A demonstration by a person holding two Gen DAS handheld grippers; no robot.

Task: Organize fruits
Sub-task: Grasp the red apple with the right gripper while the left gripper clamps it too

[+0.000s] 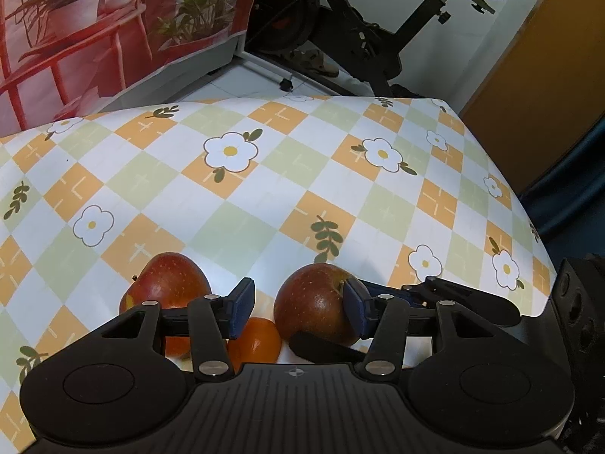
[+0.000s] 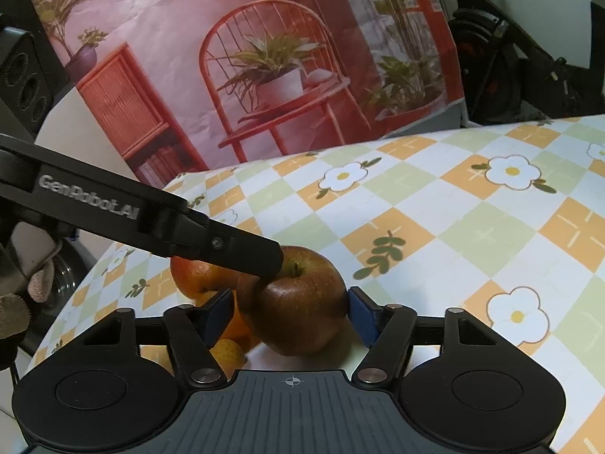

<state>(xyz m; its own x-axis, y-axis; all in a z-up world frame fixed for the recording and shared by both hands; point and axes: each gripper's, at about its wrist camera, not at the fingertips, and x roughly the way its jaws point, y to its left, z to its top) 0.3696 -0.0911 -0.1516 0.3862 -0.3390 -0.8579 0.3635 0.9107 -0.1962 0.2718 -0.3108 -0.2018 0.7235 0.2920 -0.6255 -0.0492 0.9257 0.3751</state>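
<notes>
A dark red apple sits between the pads of both grippers. My right gripper is shut on it, with a blue pad against each side. My left gripper is open: its right pad touches the apple by the stem, while its left pad stands clear of it. In the right wrist view the left gripper's finger reaches the apple's top from the left. A second red apple lies to the left, and an orange lies between the two. A small yellow fruit is partly hidden.
The table wears a checked cloth with flowers; its far edge and right corner are in view. Behind stand a printed backdrop of a red chair and plants, an exercise bike and an orange door.
</notes>
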